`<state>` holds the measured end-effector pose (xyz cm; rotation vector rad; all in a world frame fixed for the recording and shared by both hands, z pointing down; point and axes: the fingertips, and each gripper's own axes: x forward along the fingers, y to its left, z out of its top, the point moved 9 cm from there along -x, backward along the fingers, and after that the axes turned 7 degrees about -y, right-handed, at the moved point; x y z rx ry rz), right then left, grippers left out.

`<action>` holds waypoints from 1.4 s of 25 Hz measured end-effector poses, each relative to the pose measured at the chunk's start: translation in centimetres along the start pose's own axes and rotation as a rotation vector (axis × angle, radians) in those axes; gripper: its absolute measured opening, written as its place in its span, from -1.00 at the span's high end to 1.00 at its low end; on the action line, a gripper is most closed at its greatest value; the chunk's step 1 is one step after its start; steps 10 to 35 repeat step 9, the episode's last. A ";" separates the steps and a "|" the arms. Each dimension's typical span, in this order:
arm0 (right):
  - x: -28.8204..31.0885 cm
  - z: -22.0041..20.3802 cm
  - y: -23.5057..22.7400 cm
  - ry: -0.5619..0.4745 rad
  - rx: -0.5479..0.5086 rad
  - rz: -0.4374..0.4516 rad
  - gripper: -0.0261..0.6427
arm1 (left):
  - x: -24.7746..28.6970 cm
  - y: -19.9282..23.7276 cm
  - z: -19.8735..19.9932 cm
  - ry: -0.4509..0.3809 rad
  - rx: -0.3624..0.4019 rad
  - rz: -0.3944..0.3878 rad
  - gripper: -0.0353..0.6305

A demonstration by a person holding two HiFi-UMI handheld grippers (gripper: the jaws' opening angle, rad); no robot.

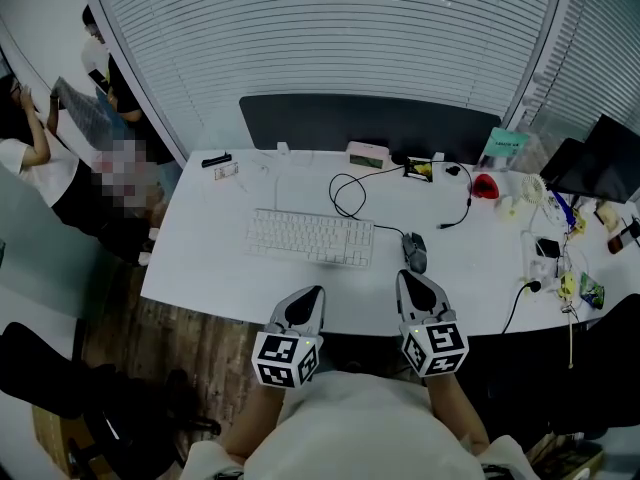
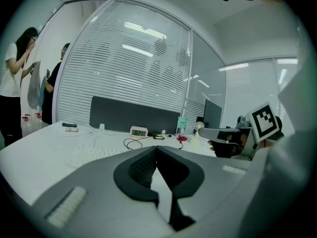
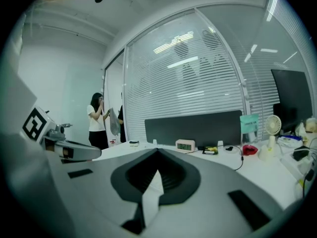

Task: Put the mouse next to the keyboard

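I count one keyboard [image 1: 312, 237], one mouse [image 1: 415, 252], one small clock [image 1: 367, 155], one red object [image 1: 485, 185] and one little white fan [image 1: 533, 189] on the one surface [image 1: 210, 258]. One dark panel [image 1: 370, 123] runs along the far edge, with one teal card [image 1: 505, 144] at its right end. One dark monitor [image 1: 612, 158] sits far right. I hold two: left tongs [image 1: 312, 298], right tongs [image 1: 408, 282]. Two people stand far left: a person in white [image 1: 22, 156] and a second person [image 1: 103, 63]. One black chair [image 1: 50, 373] is near left.

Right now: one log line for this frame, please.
left gripper: shut, empty | right gripper: shut, empty | mouse: on desk, right of keyboard, not gripped
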<state>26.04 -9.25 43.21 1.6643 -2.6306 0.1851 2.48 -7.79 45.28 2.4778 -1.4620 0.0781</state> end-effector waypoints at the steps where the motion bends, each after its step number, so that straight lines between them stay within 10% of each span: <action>1: 0.0 0.0 -0.1 0.002 0.001 -0.003 0.92 | 0.1 0.0 0.0 0.002 0.002 -0.003 0.87; 35: 0.3 -0.4 -0.6 0.008 0.013 0.000 0.92 | 0.7 0.0 -0.1 0.006 0.002 -0.007 0.87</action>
